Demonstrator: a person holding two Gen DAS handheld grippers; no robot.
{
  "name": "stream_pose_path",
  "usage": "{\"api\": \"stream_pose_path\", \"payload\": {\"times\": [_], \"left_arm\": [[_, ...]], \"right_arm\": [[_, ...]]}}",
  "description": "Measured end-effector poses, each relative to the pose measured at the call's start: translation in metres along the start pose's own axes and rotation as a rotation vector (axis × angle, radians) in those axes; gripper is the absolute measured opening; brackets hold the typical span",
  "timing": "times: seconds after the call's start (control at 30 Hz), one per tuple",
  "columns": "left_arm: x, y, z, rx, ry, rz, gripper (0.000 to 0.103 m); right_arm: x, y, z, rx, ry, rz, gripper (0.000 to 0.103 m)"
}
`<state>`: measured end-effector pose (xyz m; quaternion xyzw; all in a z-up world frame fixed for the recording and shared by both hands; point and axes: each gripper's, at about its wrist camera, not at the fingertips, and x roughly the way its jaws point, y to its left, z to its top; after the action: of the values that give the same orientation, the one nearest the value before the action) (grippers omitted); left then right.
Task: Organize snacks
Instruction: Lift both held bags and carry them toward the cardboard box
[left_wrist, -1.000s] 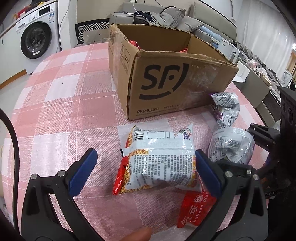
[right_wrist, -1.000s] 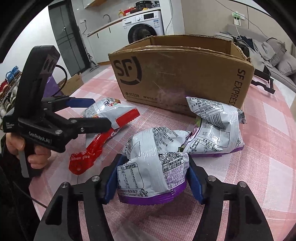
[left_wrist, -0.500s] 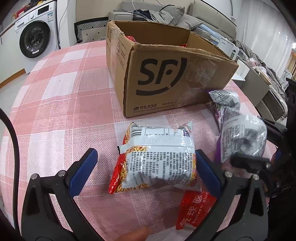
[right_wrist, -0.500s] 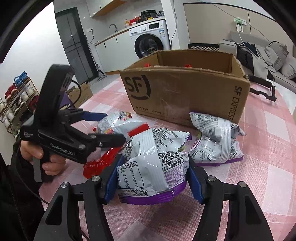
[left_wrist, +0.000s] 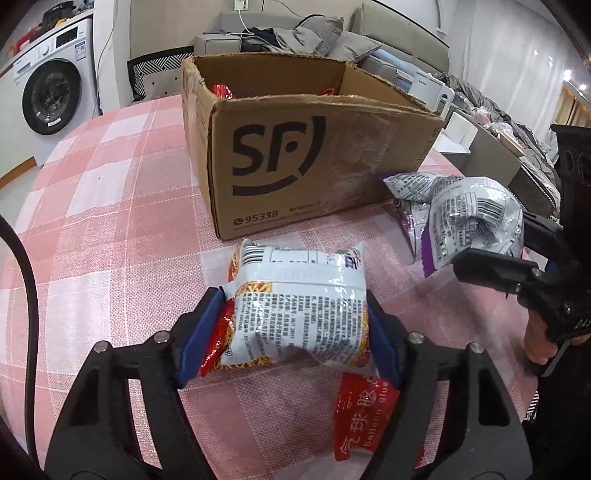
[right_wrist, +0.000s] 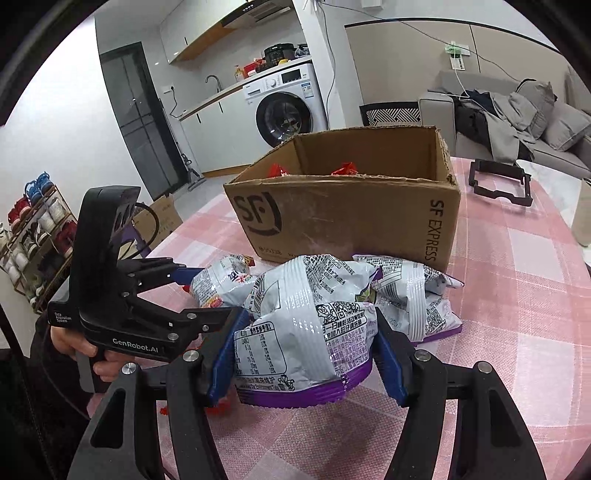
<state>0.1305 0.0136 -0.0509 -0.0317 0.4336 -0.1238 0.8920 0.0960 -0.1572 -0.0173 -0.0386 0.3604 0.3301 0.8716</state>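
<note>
Your left gripper (left_wrist: 291, 332) has just been closing, and its blue pads now press both ends of the white-and-red crinkled noodle packet (left_wrist: 299, 306), which sits low over the pink checked tablecloth (left_wrist: 110, 229). A flat red sachet (left_wrist: 364, 417) lies just beneath it. Your right gripper (right_wrist: 306, 354) is clamped on the silver-and-purple foil snack bag (right_wrist: 303, 332), raised off the cloth. Just behind that lies a second silver-and-purple bag (right_wrist: 417, 295). Farther back stands the open brown cardboard box (left_wrist: 314, 155), with red wrappers (right_wrist: 343, 169) inside.
</note>
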Motion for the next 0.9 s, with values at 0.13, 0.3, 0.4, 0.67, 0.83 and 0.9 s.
{"api": "stream_pose_path", "payload": {"times": [0.13,0.3,0.4,0.67,0.83,0.9], "left_arm": [[-0.009,-0.002,0.002,-0.002,-0.028,-0.003,0.069],[-0.021,-0.001,0.006,-0.013,-0.06,0.003,0.069],[-0.029,-0.001,0.008,-0.014,-0.078,0.002,0.069],[-0.046,-0.004,0.012,-0.018,-0.121,-0.002,0.069],[-0.059,-0.003,0.014,-0.031,-0.158,-0.012,0.07],[-0.065,-0.004,0.015,-0.033,-0.175,-0.008,0.07]], "right_arm": [[-0.003,0.0,0.001,0.006,-0.014,0.0,0.066],[-0.004,0.001,0.001,0.009,-0.026,-0.006,0.066],[-0.007,0.001,0.002,0.012,-0.038,-0.01,0.066],[-0.018,0.0,0.004,0.032,-0.083,0.007,0.066],[-0.026,-0.002,0.006,0.043,-0.118,0.014,0.066],[-0.027,-0.003,0.007,0.048,-0.13,0.017,0.066]]}}
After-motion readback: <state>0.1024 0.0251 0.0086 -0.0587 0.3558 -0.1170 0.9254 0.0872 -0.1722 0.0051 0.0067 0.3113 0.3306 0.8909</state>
